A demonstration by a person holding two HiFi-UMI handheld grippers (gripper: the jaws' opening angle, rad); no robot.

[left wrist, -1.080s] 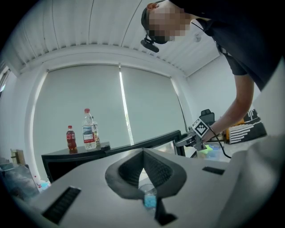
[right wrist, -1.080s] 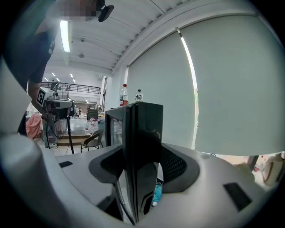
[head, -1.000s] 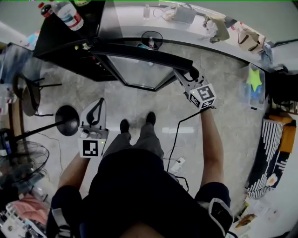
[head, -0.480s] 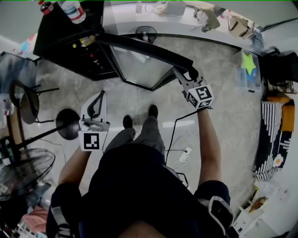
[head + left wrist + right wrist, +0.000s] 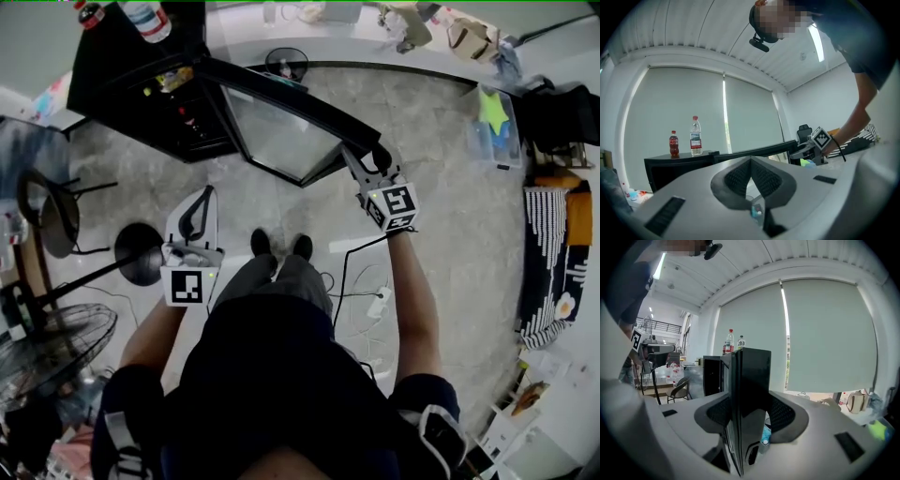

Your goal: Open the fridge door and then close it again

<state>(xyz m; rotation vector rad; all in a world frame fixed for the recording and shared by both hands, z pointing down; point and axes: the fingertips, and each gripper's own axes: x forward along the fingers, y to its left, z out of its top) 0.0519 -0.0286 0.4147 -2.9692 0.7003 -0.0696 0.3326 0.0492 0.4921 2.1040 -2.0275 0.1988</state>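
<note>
The black fridge (image 5: 131, 84) stands ahead on my left with its glass door (image 5: 281, 127) swung wide open to the right. My right gripper (image 5: 367, 161) is shut on the door's free edge. In the right gripper view the dark door edge (image 5: 750, 394) stands upright between the pads of the right gripper (image 5: 751, 412). Low on my left, my left gripper (image 5: 194, 214) points level with its jaws shut and nothing in them. The left gripper (image 5: 751, 176) faces the fridge (image 5: 679, 171), clear of it.
A cola bottle (image 5: 673, 144) and a water bottle (image 5: 696, 136) stand on top of the fridge. A fan base (image 5: 139, 253) and a chair (image 5: 56, 202) are on the floor to the left. A cable (image 5: 352, 281) runs by my feet. Bags line the far wall.
My right gripper has drawn the door's free edge nearer to me and a little left, so the door now angles more steeply. The left gripper stays shut and has shifted slightly.
</note>
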